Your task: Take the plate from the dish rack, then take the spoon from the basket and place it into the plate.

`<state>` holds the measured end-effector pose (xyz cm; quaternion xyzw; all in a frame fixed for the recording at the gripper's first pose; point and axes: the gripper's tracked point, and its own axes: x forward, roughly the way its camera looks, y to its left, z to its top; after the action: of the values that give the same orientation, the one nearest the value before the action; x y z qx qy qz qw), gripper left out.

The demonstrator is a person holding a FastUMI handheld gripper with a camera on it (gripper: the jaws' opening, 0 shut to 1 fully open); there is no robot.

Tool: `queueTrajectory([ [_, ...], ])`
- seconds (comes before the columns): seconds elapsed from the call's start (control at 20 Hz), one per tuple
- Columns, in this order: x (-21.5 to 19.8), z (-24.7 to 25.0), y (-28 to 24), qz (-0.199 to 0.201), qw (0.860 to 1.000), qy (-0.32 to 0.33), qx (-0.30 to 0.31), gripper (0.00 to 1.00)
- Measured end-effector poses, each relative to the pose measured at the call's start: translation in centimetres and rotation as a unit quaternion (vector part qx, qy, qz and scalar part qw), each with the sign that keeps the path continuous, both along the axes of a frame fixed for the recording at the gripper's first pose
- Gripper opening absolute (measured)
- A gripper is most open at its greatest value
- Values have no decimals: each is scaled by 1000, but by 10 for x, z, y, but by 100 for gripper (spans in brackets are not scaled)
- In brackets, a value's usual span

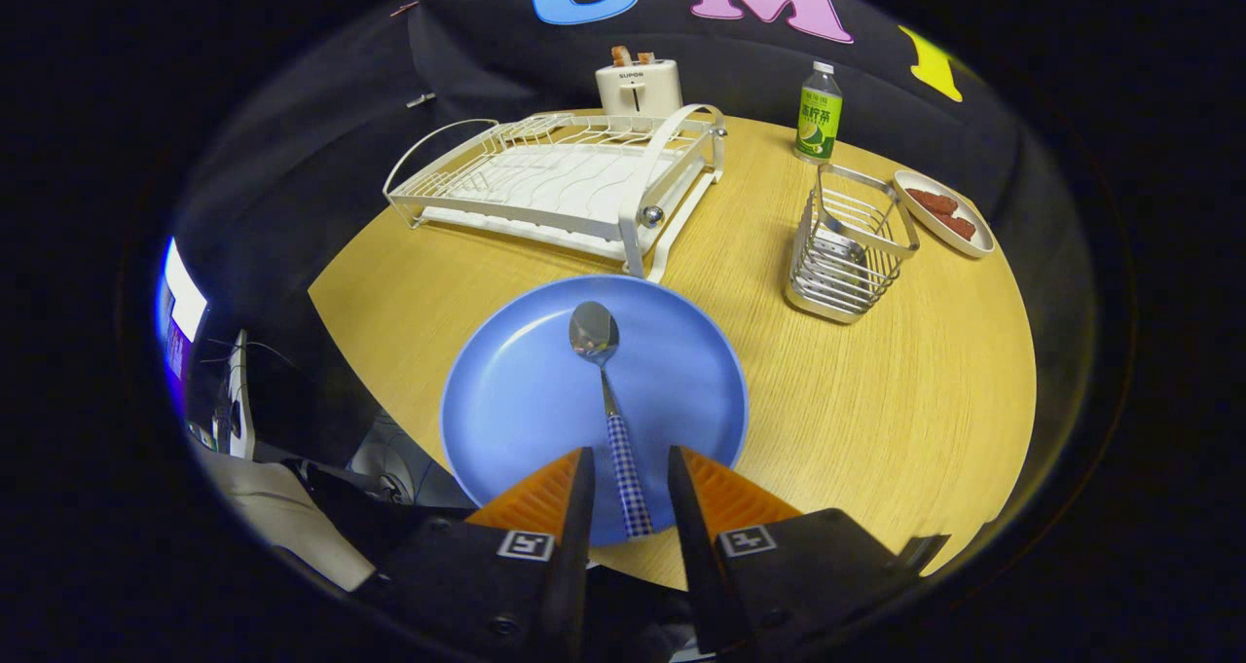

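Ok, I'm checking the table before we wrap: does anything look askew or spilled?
Nothing stands out. The spoon lies in the blue plate, its handle between the open gripper fingers, untouched.

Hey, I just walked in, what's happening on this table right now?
A person is working a handheld gripper over a round wooden table. A blue plate sits on the table in front of the white dish rack, and a spoon lies in it, bowl pointing away. The spoon's checked handle runs back between the fingers, which stand apart with gaps on both sides. The wire basket stands to the right.
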<state>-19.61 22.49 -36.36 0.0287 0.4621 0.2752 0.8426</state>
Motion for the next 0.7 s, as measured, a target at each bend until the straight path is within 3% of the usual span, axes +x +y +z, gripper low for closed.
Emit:
queueTrajectory([
  [0.05, -1, 2, 3, -1, 1000, 2, 5, 57],
  [0.1, -2, 3, 5, 0, 1000, 2, 9, 78],
  [0.2, -1, 5, 6, -1, 1000, -1, 9, 97],
  [0.4, 4, 17, 6, -14, 1000, -6, 16, 99],
  [0.7, 52, 76, -10, -60, 995, -68, 44, 99],
])
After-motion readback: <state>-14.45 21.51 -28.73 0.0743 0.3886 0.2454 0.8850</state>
